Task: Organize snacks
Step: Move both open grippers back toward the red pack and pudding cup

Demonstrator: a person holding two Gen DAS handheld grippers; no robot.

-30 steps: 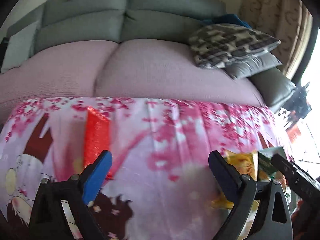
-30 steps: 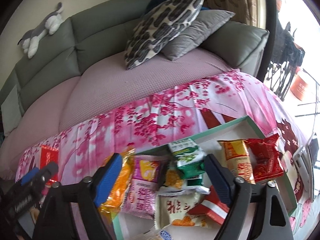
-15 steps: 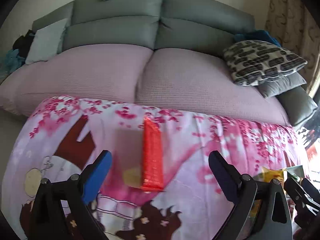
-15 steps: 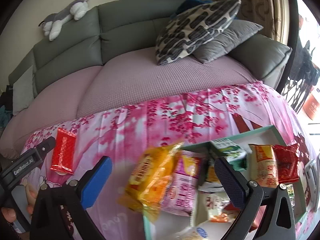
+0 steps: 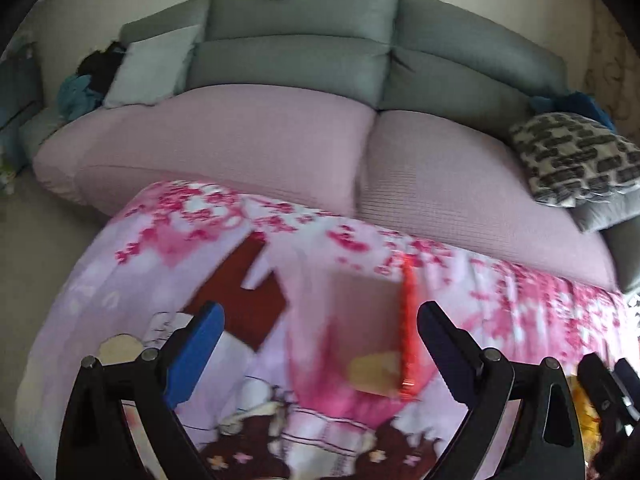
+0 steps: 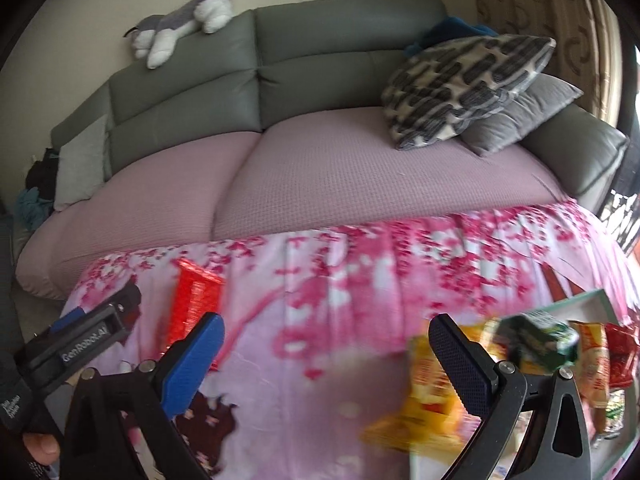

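Observation:
A red snack packet (image 5: pixel 409 328) (image 6: pixel 194 300) lies alone on the pink blossom-print cloth (image 6: pixel 340 280) (image 5: pixel 320 264). My left gripper (image 5: pixel 320 356) hovers open over the cloth, the red packet just inside its right finger, untouched. My right gripper (image 6: pixel 328 364) stands wide open with only cloth between its fingers. At the right, a yellow packet (image 6: pixel 428 400) hangs over the edge of a green-rimmed tray (image 6: pixel 592 296) that holds a green packet (image 6: pixel 540 336), an orange one (image 6: pixel 596 360) and a red one (image 6: pixel 620 356). The left gripper's body (image 6: pixel 80 344) shows at the lower left of the right wrist view.
A grey sofa (image 6: pixel 320 48) with a pink seat cover (image 6: pixel 320 176) stands behind the covered table. Patterned and grey cushions (image 6: pixel 468 88) sit at its right end, a plush toy (image 6: pixel 184 20) on its backrest. A curtain (image 6: pixel 560 20) hangs at the far right.
Both grippers swept left across the cloth. The red packet slid from the left finger to the right finger in the left wrist view. The tray moved toward the right edge. The right jaws widened.

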